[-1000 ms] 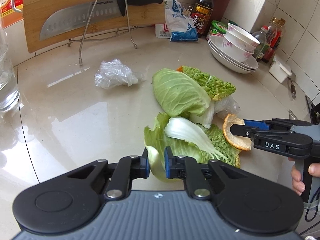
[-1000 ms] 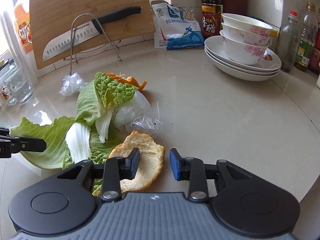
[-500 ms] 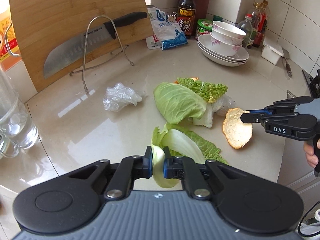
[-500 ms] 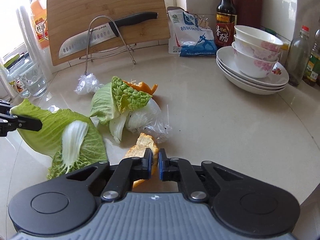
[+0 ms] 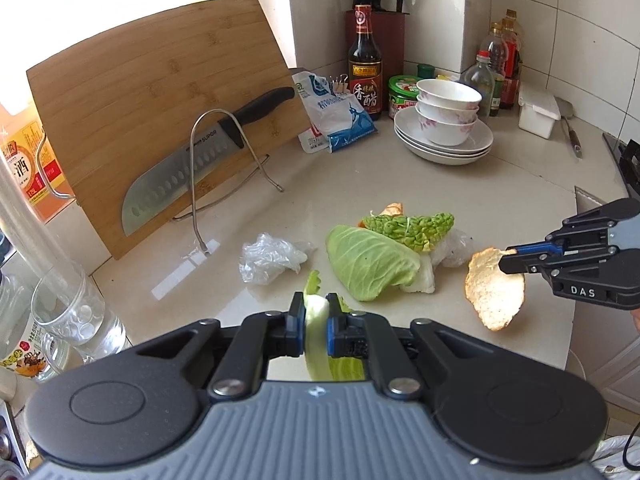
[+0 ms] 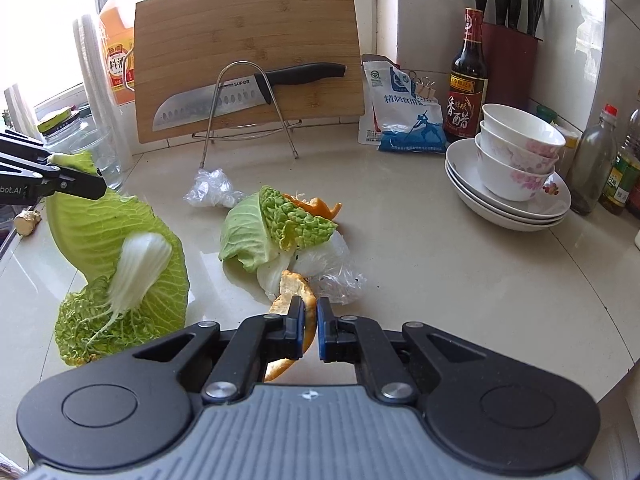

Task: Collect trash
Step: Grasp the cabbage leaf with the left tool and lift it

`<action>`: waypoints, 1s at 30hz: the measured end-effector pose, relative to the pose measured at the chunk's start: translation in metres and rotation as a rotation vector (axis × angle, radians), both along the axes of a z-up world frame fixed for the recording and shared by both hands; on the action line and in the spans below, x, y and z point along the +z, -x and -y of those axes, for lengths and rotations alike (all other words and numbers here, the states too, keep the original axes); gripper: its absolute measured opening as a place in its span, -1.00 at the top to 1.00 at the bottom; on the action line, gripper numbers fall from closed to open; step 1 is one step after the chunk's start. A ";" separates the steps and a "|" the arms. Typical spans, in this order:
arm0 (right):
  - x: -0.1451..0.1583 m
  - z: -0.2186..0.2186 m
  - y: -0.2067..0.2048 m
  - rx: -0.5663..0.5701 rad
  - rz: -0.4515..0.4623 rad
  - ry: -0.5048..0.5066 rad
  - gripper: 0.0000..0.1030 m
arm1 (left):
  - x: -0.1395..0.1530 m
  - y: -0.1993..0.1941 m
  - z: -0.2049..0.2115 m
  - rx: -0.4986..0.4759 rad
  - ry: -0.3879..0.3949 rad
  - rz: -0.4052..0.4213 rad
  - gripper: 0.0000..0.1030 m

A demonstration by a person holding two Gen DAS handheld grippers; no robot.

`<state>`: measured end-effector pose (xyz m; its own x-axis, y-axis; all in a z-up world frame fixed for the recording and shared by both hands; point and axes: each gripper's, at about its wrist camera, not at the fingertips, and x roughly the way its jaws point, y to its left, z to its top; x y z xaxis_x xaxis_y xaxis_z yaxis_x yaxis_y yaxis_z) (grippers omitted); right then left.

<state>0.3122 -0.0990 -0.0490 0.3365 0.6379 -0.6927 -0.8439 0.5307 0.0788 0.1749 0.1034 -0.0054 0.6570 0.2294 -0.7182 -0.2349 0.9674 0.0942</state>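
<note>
Both grippers, left (image 5: pixel 316 330) clamped on cabbage leaf (image 6: pixel 116 248), right (image 6: pixel 308 330) on orange peel (image 5: pixel 494 290), lifted off desk (image 6: pixel 440 248); pickup done, next needs a bin, none in view.

knife (image 6: pixel 224 98): SUPOR | right gripper (image 5: pixel 505 259): DAS | bottle (image 5: pixel 364 68): 香醋

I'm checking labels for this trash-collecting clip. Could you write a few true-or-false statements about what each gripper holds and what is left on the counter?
1. The left gripper is shut on a large green cabbage leaf. True.
2. The right gripper is open and empty. False: it is shut on a curled orange peel.
3. A crumpled clear plastic wrap lies on the beige counter. True.
4. The steel knife lies flat on the counter. False: it rests in a wire rack against the wooden cutting board.
</note>
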 end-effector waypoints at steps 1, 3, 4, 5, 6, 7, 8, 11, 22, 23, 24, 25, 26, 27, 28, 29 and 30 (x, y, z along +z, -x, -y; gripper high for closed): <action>0.000 0.001 0.001 0.002 -0.002 -0.001 0.83 | -0.004 -0.001 -0.001 0.021 -0.013 -0.011 0.77; 0.000 0.002 0.003 0.003 -0.003 0.001 0.83 | -0.012 -0.001 -0.004 0.052 -0.007 -0.037 0.47; 0.000 0.002 0.003 0.004 -0.003 0.003 0.83 | -0.014 0.000 -0.005 0.059 -0.003 -0.042 0.31; 0.000 0.002 0.004 0.006 -0.003 0.004 0.83 | -0.017 0.003 -0.004 0.062 -0.004 -0.043 0.03; 0.000 0.003 0.005 0.005 -0.005 0.005 0.83 | -0.018 0.006 -0.003 0.066 -0.008 -0.046 -0.24; 0.000 0.004 0.005 0.006 -0.008 0.006 0.83 | -0.020 0.010 -0.002 0.074 -0.011 -0.051 -0.37; 0.000 0.004 0.005 0.008 -0.008 0.007 0.83 | -0.022 0.015 0.000 0.090 -0.009 -0.051 -0.48; 0.000 0.004 0.007 0.010 -0.008 0.007 0.83 | -0.024 0.031 0.009 0.115 0.048 -0.037 -0.48; -0.008 0.001 0.008 0.033 -0.031 0.025 0.83 | -0.084 0.022 0.038 0.163 0.142 -0.108 -0.22; -0.008 0.002 0.009 0.032 -0.030 0.026 0.83 | -0.088 0.019 0.040 0.166 0.128 -0.124 -0.20; -0.007 0.003 0.008 0.032 -0.030 0.025 0.83 | -0.091 0.017 0.040 0.165 0.128 -0.134 -0.14; -0.006 0.004 0.008 0.030 -0.029 0.025 0.83 | -0.094 0.017 0.039 0.165 0.136 -0.141 -0.08; -0.005 0.004 0.008 0.028 -0.026 0.024 0.83 | -0.094 0.017 0.037 0.173 0.149 -0.145 0.09; -0.004 0.005 0.008 0.026 -0.024 0.023 0.83 | -0.093 0.018 0.036 0.179 0.154 -0.142 0.24; -0.003 0.007 0.008 0.025 -0.023 0.022 0.83 | -0.092 0.019 0.034 0.180 0.159 -0.144 0.38; -0.001 0.007 0.007 0.024 -0.021 0.022 0.83 | -0.089 0.021 0.033 0.183 0.161 -0.147 0.55; 0.000 0.008 0.007 0.024 -0.018 0.025 0.83 | -0.086 0.023 0.033 0.179 0.163 -0.149 0.55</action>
